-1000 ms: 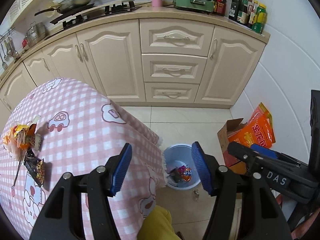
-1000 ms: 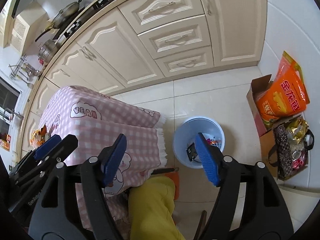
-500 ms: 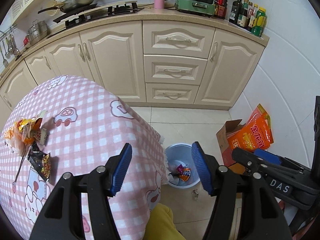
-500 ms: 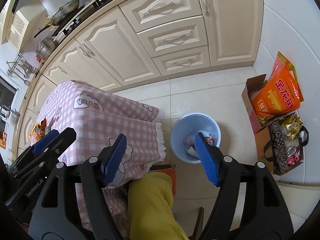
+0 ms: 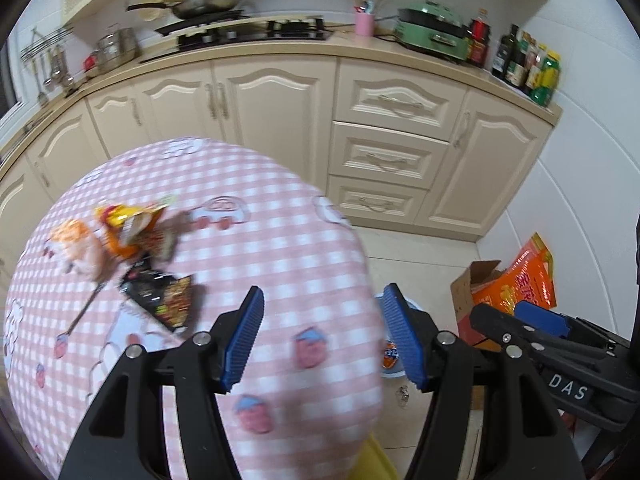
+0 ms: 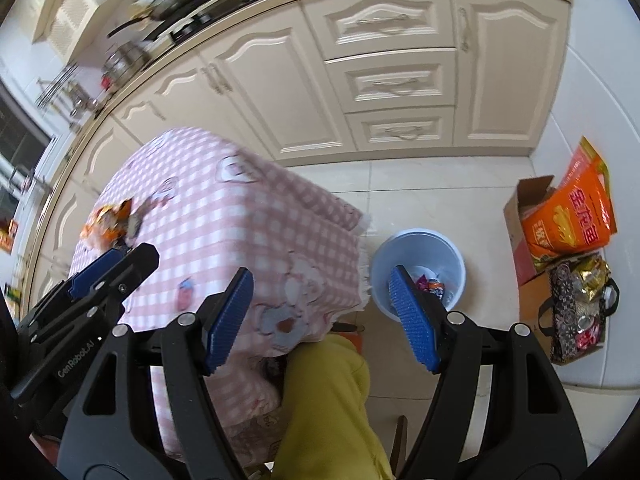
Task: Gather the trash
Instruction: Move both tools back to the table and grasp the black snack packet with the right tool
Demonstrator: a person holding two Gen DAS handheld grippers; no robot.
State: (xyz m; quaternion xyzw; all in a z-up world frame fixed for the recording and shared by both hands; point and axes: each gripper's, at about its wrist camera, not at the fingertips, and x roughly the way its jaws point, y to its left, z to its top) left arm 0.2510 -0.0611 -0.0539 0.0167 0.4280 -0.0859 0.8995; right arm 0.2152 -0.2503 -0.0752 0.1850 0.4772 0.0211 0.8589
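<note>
on the pink checked cloth-covered worktop [image 5: 280,248]: crumpled orange and black snack wrappers [image 5: 136,248]. left claw [image 5: 320,338] and right claw [image 6: 324,318]: both wide open, empty. round pale-blue plastic bin [image 6: 416,248]: on floor beside worktop.

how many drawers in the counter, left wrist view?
3, stacked in one column right of the double doors: top drawer, middle drawer, bottom drawer. The table hides some lower cabinetry further left, so more could exist.

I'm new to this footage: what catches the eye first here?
The pink checked tablecloth fills the left wrist view, with a heap of orange and black snack wrappers on its far left. On the floor to its right stands a pale blue plastic bin holding some trash.
</note>
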